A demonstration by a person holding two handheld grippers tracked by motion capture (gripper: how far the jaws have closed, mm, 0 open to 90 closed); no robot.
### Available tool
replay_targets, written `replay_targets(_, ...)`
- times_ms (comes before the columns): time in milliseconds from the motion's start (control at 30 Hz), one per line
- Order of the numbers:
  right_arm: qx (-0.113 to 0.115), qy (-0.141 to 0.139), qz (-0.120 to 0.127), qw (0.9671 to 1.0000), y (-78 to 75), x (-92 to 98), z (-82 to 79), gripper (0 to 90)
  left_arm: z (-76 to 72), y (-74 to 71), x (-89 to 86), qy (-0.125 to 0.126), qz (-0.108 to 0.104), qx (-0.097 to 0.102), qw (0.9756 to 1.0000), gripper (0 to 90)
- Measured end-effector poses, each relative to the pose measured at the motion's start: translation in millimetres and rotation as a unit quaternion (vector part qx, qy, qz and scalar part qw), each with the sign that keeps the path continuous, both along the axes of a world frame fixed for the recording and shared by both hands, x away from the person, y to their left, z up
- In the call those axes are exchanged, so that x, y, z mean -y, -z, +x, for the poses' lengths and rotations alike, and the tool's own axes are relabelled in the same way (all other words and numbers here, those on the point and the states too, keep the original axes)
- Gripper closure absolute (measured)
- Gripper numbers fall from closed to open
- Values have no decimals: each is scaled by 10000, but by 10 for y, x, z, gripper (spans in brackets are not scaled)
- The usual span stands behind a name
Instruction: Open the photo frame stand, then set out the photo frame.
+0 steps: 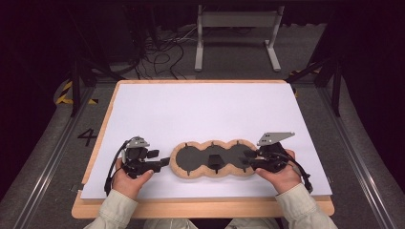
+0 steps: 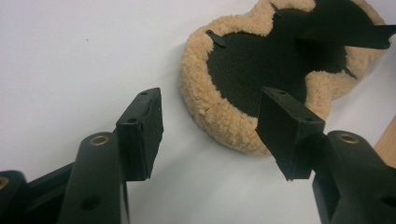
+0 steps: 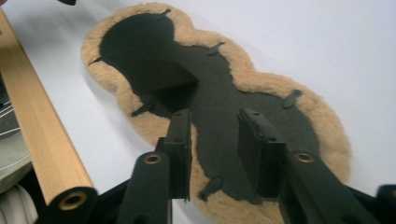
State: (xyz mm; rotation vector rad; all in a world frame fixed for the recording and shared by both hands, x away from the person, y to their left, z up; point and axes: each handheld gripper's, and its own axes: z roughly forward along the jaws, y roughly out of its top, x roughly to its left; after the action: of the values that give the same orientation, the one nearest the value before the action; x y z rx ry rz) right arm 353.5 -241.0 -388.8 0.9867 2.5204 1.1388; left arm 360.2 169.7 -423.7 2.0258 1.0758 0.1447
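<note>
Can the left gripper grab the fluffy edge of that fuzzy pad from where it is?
Probably yes. The left gripper has its jaws open, the fleece-edged pad lies just ahead of them on the white sheet, and nothing sits between.

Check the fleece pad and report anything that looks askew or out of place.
One thing: on the fleece pad, a black flap near the middle lobe stands up from the dark lining instead of lying flat. Otherwise the pad lies flat on the white sheet, with no visible tears.

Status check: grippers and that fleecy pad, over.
Left gripper open, empty, beside the pad's end. Right gripper open above the fleece-rimmed pad, which lies flat on the white sheet. Nothing obstructing.
</note>
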Motion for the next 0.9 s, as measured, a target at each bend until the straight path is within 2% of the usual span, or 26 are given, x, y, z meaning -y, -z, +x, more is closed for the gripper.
replay_targets(100, 28, 98, -22, 9999, -24, 51, 4, 616, -15, 0, 20, 33, 92, 14, 10000, 412)
replay_targets(200, 67, 179, -83, 9998, -47, 87, 9, 590, -12, -4, 19, 2, -1, -37, 10000, 397)
replay_targets(233, 67, 198, -97, 9997, -47, 91, 11, 582, -4, -3, 9, -8, 26, 23, 10000, 396)
replay_targets(500, 63, 306, -246, 9992, -47, 119, 35, 530, 11, 13, 1, -36, 104, -45, 9999, 387)
replay_targets(533, 50, 363, -288, 9989, -42, 131, 44, 500, 8, 17, 10, -35, 108, -99, 9999, 387)
replay_targets(633, -87, 570, -405, 9975, -15, 171, 87, 377, 14, 30, 26, -10, 95, -202, 9998, 370)
replay_targets(733, -172, 689, -409, 9966, 18, 222, 120, 328, 30, 49, 37, 8, 116, -252, 9996, 350)
replay_targets(767, -213, 719, -417, 9963, 34, 238, 132, 309, 38, 63, 50, 15, 82, -371, 9993, 343)
replay_targets(800, -258, 815, -432, 9954, 67, 259, 152, 294, 47, 70, 52, 13, 111, -348, 9993, 330)
replay_targets(900, -357, 885, -418, 9946, 119, 291, 184, 271, 57, 89, 74, 16, 82, -460, 9989, 312)
